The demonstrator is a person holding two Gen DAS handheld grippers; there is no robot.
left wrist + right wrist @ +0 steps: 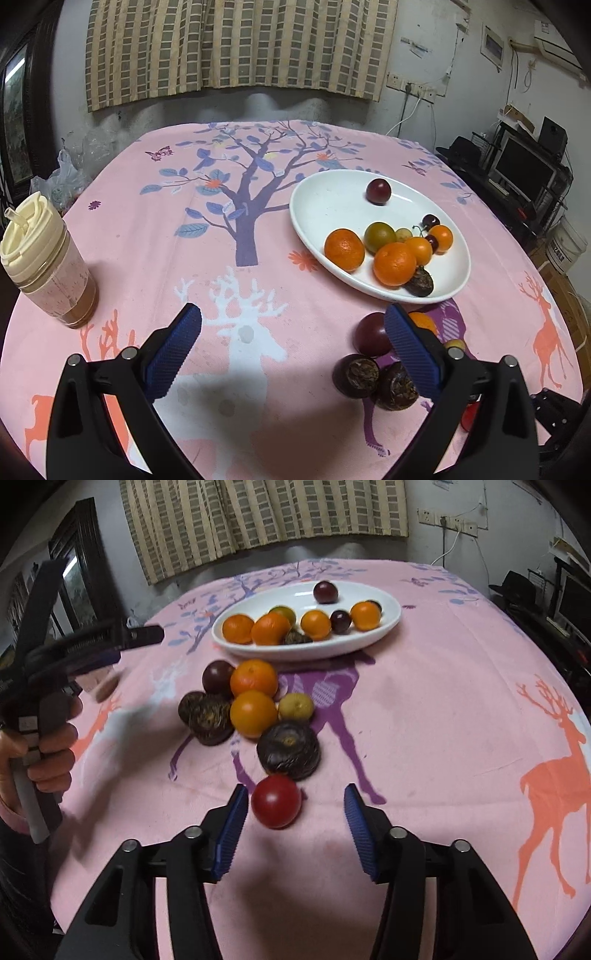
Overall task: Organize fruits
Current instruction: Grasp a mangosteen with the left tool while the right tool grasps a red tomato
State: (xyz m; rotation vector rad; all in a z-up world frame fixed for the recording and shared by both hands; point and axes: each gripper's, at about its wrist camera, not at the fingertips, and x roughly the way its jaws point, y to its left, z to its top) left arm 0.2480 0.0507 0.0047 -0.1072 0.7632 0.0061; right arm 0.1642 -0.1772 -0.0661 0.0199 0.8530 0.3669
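A white oval plate [325, 206] [384, 626] holds several oranges, plums and dark fruits. Loose fruits lie on the pink cloth in front of it: a red tomato [276, 801], a dark round fruit [289, 750], two oranges [253, 713], a yellow-green fruit [296, 706], a purple plum [217, 676] [371, 334] and two dark fruits [356, 374]. My right gripper [293, 803] is open, its jaws on either side of the tomato, not touching it. My left gripper [293, 326] is open and empty, left of the loose fruits; it shows in the right wrist view [110, 642].
A lidded cup with a brown drink [44, 262] stands at the table's left edge. A checked curtain [240, 48] hangs behind the table. A desk with a monitor [524, 170] stands to the right. The round table [147, 221] wears a pink deer-print cloth.
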